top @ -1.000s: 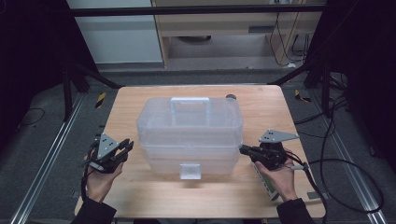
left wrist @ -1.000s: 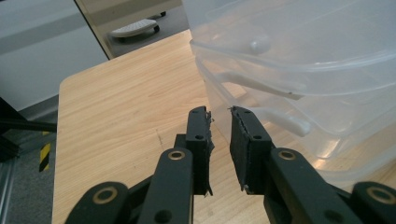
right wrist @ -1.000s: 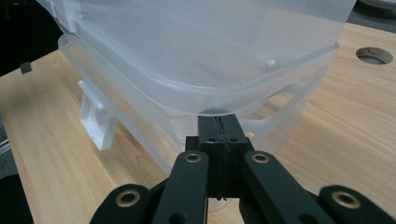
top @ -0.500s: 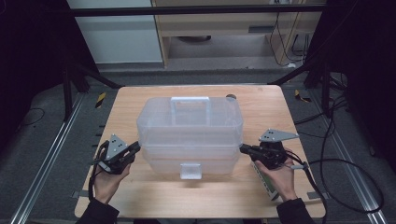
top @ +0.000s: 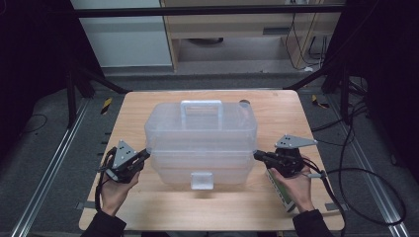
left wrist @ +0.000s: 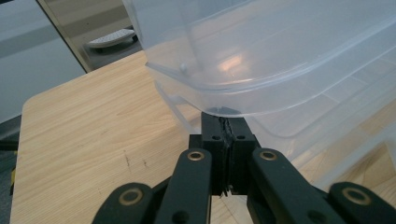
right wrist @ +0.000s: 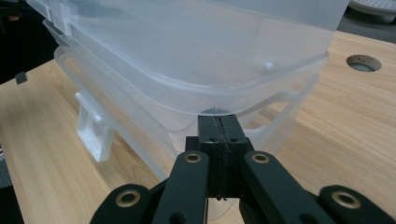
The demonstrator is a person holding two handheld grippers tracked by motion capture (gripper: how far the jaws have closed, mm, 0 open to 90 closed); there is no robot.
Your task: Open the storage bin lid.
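Observation:
A clear plastic storage box [top: 200, 138] with a lid, a top handle [top: 201, 111] and a white front latch [top: 201, 180] stands in the middle of the wooden table [top: 148, 207]. My left gripper [top: 146, 154] is at the box's left side, jaws shut, with its tip [left wrist: 225, 122] right under the lid's overhanging rim [left wrist: 243, 100]. On the right side my right gripper [top: 257, 155] mirrors it: it is shut, with its tip [right wrist: 218, 122] under the lid rim [right wrist: 219, 100]. Nothing lies between either pair of jaws.
A green and white packet [top: 280, 190] lies on the table under the right hand. A round hole [top: 244, 103] sits in the tabletop behind the box. Cables trail off the table's right edge [top: 336, 197].
My left gripper has moved a little to the right, up to the box's side. The right gripper and the box have stayed put.

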